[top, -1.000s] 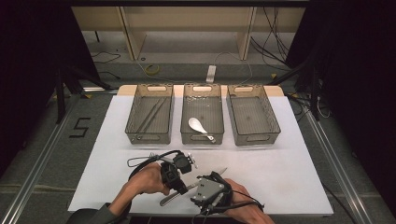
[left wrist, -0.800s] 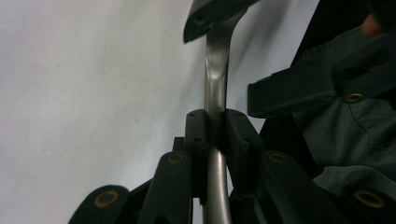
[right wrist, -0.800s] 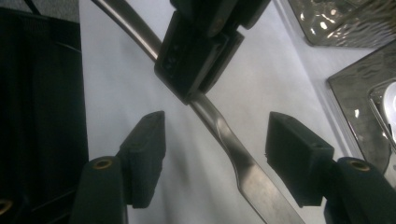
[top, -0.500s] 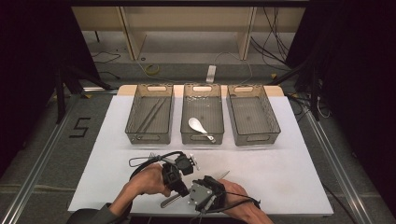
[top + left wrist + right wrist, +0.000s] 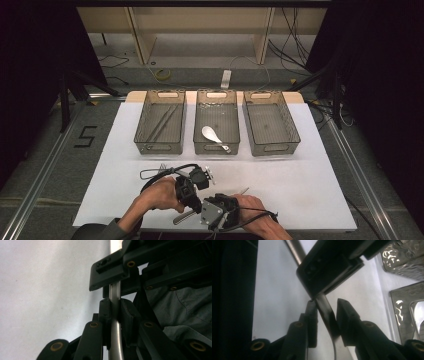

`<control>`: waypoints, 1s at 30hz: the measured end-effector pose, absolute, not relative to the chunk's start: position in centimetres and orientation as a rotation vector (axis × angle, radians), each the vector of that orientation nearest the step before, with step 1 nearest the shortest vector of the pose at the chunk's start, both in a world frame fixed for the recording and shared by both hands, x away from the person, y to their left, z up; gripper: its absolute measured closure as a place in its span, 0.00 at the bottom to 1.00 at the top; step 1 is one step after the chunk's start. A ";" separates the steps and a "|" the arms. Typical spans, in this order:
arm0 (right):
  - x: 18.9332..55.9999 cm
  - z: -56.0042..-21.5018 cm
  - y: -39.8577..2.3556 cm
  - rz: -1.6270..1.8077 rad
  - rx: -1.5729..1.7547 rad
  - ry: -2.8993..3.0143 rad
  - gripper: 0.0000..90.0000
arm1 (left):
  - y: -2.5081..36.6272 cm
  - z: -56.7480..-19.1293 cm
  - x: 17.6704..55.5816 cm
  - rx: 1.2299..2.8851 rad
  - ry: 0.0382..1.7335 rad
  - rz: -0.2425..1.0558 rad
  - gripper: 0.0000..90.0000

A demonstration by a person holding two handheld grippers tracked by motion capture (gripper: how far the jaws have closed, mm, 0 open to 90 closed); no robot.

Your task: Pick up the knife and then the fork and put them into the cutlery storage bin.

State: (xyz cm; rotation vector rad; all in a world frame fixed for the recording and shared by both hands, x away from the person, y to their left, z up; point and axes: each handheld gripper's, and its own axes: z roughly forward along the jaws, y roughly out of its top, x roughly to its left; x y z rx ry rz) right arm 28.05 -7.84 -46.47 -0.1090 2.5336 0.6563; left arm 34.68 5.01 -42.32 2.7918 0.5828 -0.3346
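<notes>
A metal utensil (image 5: 182,218) hangs low over the white table's front edge, its thin far end (image 5: 244,190) pointing right and away. My left gripper (image 5: 190,200) is shut on its handle (image 5: 114,322), pads pressed on both sides. My right gripper (image 5: 207,212) sits right beside it on the same handle (image 5: 327,315). Its jaws have just been closing, and the handle now crosses slantwise between the pads and touches both. Each gripper view has the other gripper's black body (image 5: 112,270) (image 5: 329,267) just beyond its own jaws.
Three wire baskets stand in a row at the back: the left one (image 5: 142,135) holds dark sticks, the middle one (image 5: 197,135) a white spoon (image 5: 211,134), and the right one (image 5: 295,132) nothing. What looks like fork tines (image 5: 162,166) lies by the left gripper's cable.
The right gripper has edged left against the left gripper and turned a little. The left hand and the utensil have kept their place.
</notes>
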 end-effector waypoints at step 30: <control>32.0 -45.2 -11.8 0.695 0.222 2.627 0.93 | 12.3 -39.1 36.4 2.422 0.788 -0.031 0.50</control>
